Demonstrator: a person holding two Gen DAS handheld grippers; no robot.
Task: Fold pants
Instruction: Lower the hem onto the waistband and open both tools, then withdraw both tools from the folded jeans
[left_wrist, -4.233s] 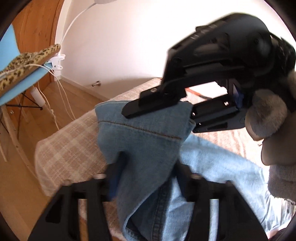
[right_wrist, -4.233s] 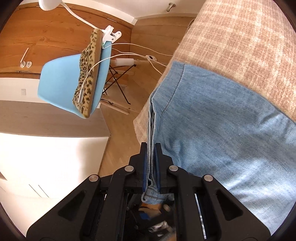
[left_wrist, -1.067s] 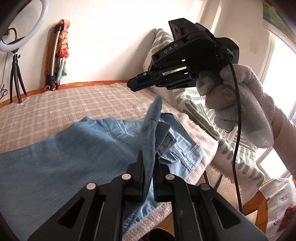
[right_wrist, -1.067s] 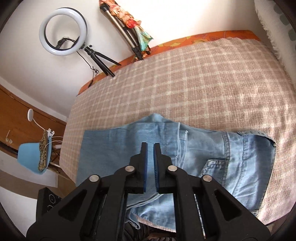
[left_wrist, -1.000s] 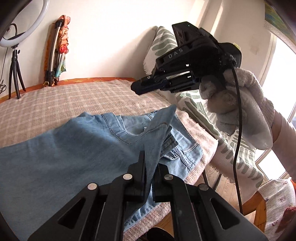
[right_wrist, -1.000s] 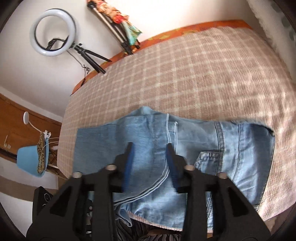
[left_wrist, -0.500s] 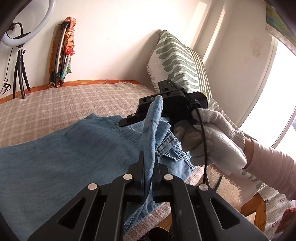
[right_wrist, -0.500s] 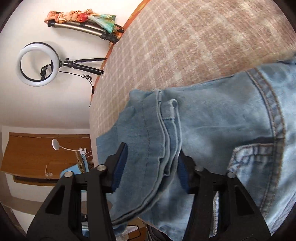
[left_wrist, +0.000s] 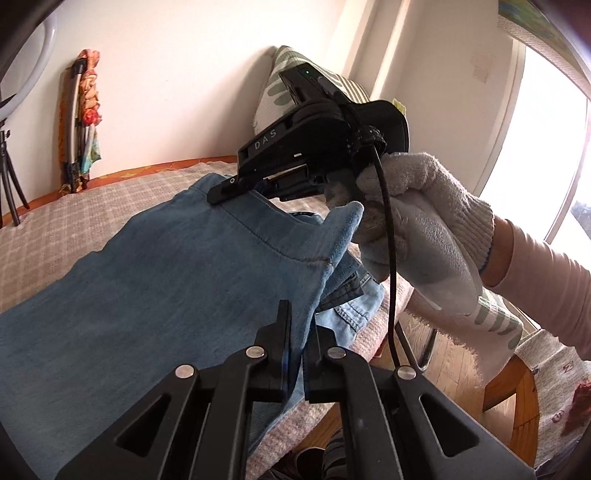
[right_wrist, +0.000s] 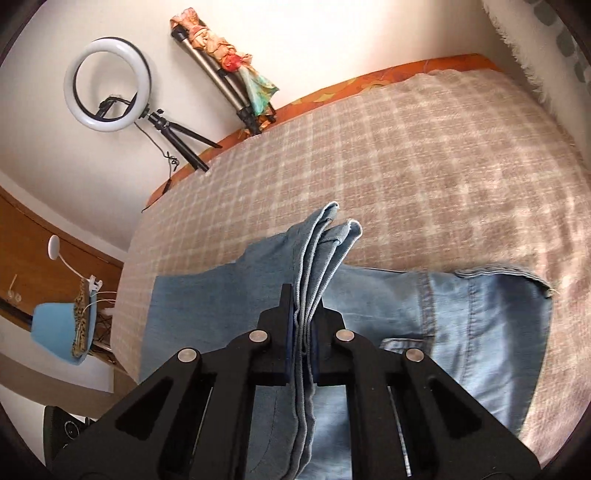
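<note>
Pants (right_wrist: 480, 317) matt denim; blanket (right_wrist: 424, 155) rough woven; glove (left_wrist: 424, 229) knit.

The right gripper (left_wrist: 236, 188) reads "DAS" in pale letters (the cloth's red marks look illegible).

— What do those tools look like up close?

— Both are matte black plastic. The left gripper (left_wrist: 297, 343) has two flat angular fingers with triangular cut-outs and round silver screws (left_wrist: 252, 351) along the arms. The right gripper (right_wrist: 302, 334) is built the same, with blue pads (right_wrist: 289, 345) lining the inside of its fingers.

— Any markings?

— White letters "DAS" (left_wrist: 265, 140) on the side of the right one, a small green light on top, and a black cable (left_wrist: 388, 236) hanging down from its rear.

— And the person?

— A thick whitish knit glove (left_wrist: 417, 225) with a ribbed cuff, then a pale pink sleeve (left_wrist: 546, 280).
</note>
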